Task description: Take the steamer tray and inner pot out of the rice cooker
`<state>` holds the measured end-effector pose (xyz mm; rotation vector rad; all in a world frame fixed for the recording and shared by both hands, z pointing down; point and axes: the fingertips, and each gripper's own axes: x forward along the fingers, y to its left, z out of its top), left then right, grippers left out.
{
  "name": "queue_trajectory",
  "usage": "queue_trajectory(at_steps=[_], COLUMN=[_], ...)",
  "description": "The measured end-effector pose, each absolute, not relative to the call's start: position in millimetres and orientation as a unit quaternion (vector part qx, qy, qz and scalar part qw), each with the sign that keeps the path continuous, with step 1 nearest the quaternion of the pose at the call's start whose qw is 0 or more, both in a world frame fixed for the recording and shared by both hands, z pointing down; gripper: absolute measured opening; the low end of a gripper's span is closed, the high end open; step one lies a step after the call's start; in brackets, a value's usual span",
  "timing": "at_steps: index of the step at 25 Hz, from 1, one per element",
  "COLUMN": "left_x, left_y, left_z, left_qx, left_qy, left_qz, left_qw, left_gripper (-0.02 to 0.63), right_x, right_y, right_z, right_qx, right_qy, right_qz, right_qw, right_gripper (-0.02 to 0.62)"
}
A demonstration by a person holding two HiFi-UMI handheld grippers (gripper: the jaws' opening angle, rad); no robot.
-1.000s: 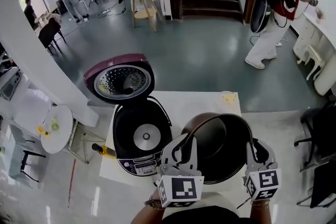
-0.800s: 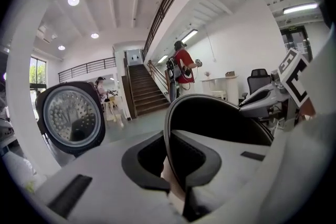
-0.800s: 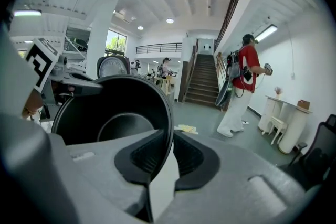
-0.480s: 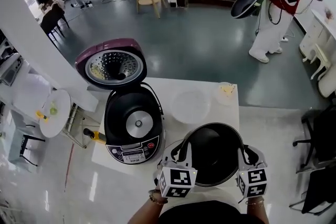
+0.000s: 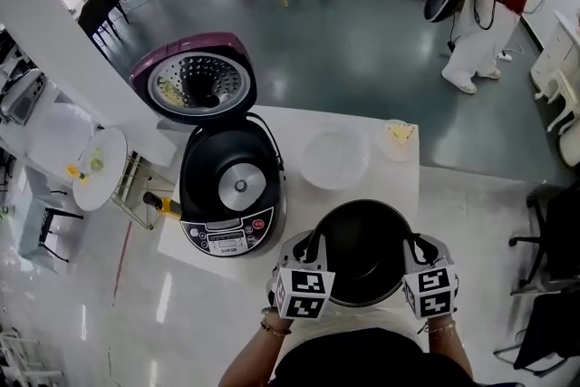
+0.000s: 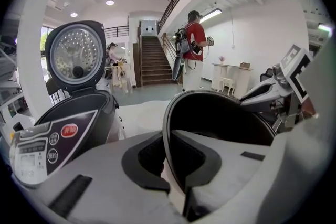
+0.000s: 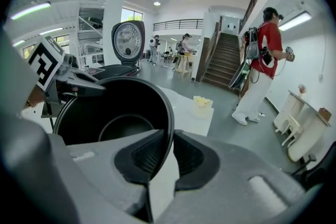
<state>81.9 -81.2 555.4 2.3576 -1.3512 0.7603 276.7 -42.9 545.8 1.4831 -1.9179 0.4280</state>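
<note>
The left gripper (image 5: pixel 311 243) pinches the left rim of the inner pot (image 5: pixel 364 254). The right gripper (image 5: pixel 420 246) pinches its right rim. The open rice cooker (image 5: pixel 231 195) stands to the left.

White table (image 5: pixel 396 183) carries rice cooker (image 5: pixel 231 195), steamer tray (image 5: pixel 335 157), small bowl (image 5: pixel 399 139)

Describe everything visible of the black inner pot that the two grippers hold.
The inner pot is a round, deep, dark bowl, seemingly coated metal, with a thin rim and flat bottom. It is empty and upright, mouth up. The left gripper and right gripper clamp its rim on opposite sides, one jaw inside, one outside. It is out of the rice cooker, to that cooker's right, at the white table's near edge; whether it rests there cannot be told.
</note>
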Motion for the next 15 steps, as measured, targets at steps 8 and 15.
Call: queue_trajectory(at_steps=[8, 15], left_x=[74.4, 68.9], left_y=[-69.8, -73.4], left_z=[595.0, 607.8], left_qx=[0.807, 0.795], left_qy=[-0.480, -0.490], left_qz=[0.281, 0.276], left_qw=[0.201, 0.227], left_gripper=[0.017, 0.017], right_x=[267.6, 264.6], right_y=[-41.9, -54.4], right_z=[578.3, 583.9], right_qx=[0.539, 0.526], right_qy=[-0.741, -0.749], right_qz=[0.177, 0.172], right_qw=[0.360, 0.364], right_gripper=[0.058, 0.055])
